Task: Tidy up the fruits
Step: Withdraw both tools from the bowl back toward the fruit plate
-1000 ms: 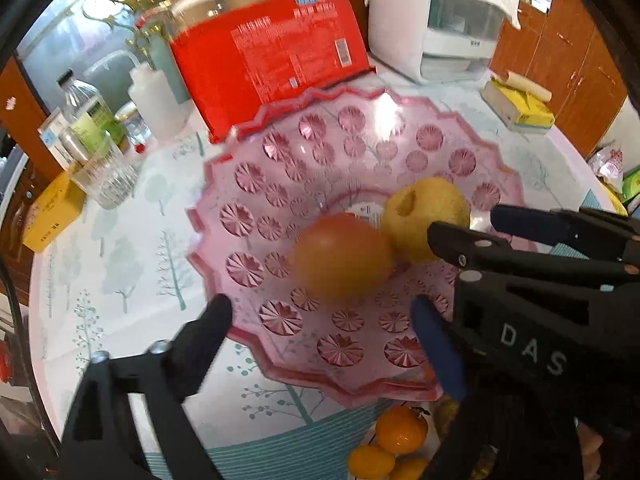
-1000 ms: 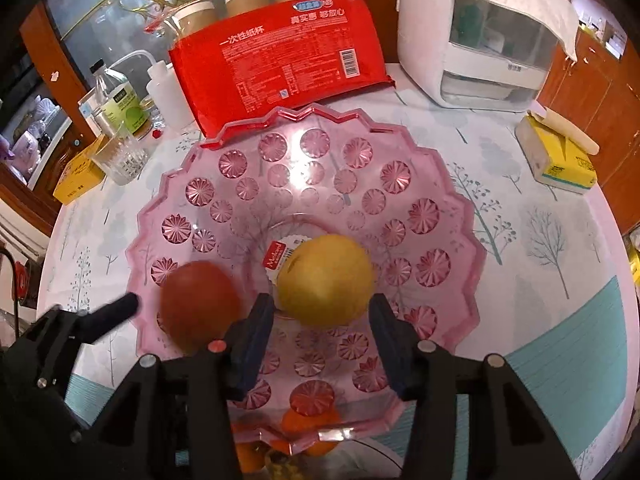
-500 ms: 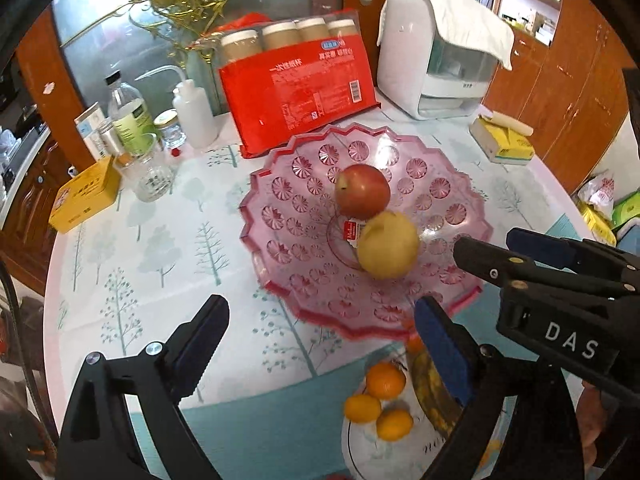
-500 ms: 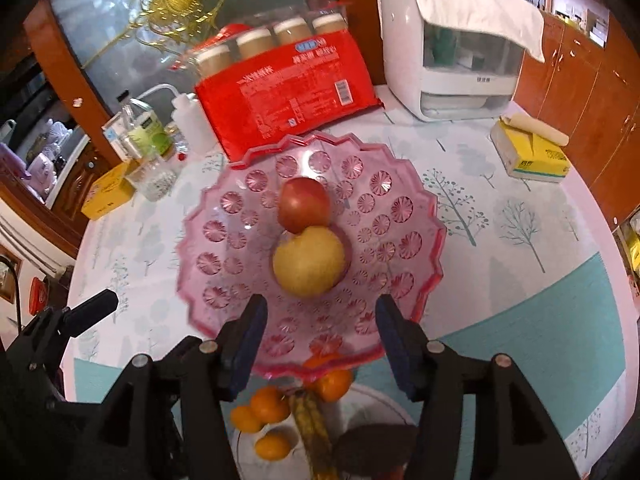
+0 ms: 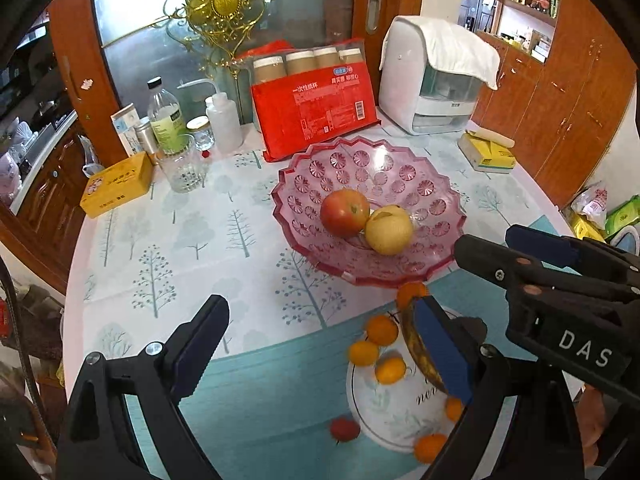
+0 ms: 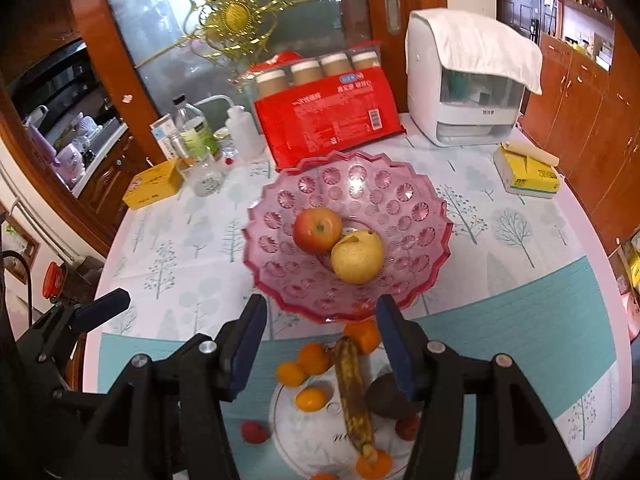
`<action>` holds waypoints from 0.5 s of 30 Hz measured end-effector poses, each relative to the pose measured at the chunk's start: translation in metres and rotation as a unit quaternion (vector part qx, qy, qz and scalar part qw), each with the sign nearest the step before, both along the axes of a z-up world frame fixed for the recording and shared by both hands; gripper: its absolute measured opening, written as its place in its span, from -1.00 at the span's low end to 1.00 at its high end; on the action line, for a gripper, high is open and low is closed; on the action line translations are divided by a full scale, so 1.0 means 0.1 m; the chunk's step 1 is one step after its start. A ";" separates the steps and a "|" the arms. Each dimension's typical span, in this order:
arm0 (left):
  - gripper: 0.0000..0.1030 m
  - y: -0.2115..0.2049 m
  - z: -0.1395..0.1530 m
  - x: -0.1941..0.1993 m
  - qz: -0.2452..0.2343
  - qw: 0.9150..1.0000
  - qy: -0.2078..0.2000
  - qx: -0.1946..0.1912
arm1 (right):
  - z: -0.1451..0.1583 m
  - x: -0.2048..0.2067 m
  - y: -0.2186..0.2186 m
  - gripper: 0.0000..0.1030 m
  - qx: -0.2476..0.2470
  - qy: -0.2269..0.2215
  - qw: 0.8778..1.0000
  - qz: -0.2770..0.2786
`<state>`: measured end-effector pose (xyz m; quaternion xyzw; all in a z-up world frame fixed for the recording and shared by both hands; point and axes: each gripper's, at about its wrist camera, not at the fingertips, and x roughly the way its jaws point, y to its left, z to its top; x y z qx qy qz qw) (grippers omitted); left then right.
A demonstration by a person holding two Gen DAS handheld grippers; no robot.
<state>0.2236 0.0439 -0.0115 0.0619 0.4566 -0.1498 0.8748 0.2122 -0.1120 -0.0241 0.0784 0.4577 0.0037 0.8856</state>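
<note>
Crowded counter (image 6: 500, 280): both grippers' fingers open, empty; loose oranges (image 6: 314, 358) by pink bowl (image 6: 420, 216) could roll if nudged.

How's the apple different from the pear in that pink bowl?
The apple is red with yellowish patches; the pear is pale yellow all over. The apple sits farther back in the pink bowl, the pear nearer the grippers. The apple looks rounder, while the pear is slightly lumpier and larger in view. Both rest near the bowl's centre, touching each other, with stem ends up, and neither is held.
</note>
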 end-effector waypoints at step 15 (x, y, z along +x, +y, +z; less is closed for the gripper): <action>0.88 0.24 0.25 -0.54 -0.011 0.999 -0.025 -0.018 | 0.38 -0.69 0.22 0.31 -0.004 -0.051 0.999 -0.002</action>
